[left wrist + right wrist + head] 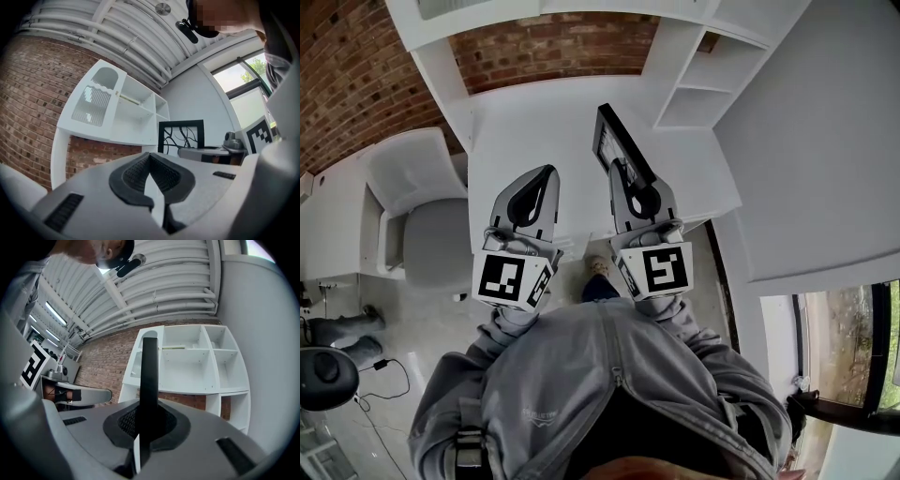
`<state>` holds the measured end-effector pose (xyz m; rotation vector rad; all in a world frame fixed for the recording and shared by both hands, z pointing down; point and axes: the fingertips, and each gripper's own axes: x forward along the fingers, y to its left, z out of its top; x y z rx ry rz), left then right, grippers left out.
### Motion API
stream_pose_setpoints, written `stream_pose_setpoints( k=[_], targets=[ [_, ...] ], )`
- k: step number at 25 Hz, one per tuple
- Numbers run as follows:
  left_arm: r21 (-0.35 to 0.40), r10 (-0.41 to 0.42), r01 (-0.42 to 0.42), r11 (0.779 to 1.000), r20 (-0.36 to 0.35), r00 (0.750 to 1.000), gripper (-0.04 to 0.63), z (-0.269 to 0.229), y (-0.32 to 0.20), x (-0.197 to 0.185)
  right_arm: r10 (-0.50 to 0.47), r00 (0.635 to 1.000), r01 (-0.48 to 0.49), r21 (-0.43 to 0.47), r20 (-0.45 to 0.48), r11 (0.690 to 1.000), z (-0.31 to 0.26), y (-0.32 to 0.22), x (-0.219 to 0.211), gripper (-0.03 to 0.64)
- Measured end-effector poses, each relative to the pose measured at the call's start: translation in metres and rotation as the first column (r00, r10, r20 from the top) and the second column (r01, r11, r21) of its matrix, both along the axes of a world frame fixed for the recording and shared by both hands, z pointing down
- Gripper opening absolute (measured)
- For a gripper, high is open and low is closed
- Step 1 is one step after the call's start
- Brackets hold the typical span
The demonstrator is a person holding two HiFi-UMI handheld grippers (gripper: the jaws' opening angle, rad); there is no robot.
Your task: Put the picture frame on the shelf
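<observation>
1. fingers (123, 422) of your right gripper (630, 183) pinch the picture frame (617, 141) upright by its edge; your left gripper (539, 187) is pressed together, empty.
2. you're mid-carry: the frame hangs over the desk (534, 131).
3. next, likely aim for an open cubby of the shelf (705, 82) beyond.

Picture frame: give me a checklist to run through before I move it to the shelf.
1. Frame clamped in right gripper: ok, jaws shut on its edge.
2. Frame upright: ok.
3. Left gripper out of the way: ok, shut, empty, beside the frame.
4. Room in the shelf: ok, its open compartments look bare.
5. Frame on shelf: not ok, held over the desk.
6. Grip firm enough: cannot tell.
</observation>
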<state>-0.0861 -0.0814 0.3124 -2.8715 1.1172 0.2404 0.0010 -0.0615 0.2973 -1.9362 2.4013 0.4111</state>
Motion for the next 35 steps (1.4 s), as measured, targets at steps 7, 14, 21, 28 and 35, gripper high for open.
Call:
stream_pose_setpoints(
  k=[7,14,21,28,35],
  targets=[
    [0.002,-0.042,0.042,0.999,0.006,0.999,0.008,-0.006,-0.060,0.030,-0.052,0.999,0.052,-0.007,0.006,0.999,-0.004,-0.066,0.029,0.034],
    [0.010,-0.106,0.106,0.994,0.015,0.994,0.008,-0.011,-0.110,0.062,-0.130,0.991,0.130,-0.009,0.012,0.991,-0.006,-0.125,0.059,0.033],
    [0.018,-0.187,0.186,0.982,0.018,0.982,0.008,-0.011,-0.156,0.089,-0.221,0.975,0.221,-0.005,0.009,0.975,-0.005,-0.181,0.082,0.034],
    [0.017,-0.241,0.241,0.970,0.031,0.970,0.008,-0.001,-0.181,0.109,-0.297,0.955,0.297,-0.014,0.019,0.955,0.006,-0.216,0.096,0.033],
    [0.010,-0.256,0.256,0.967,0.039,0.966,0.008,0.002,-0.197,0.111,-0.333,0.943,0.333,-0.019,0.010,0.943,0.005,-0.235,0.095,0.033]
  ],
)
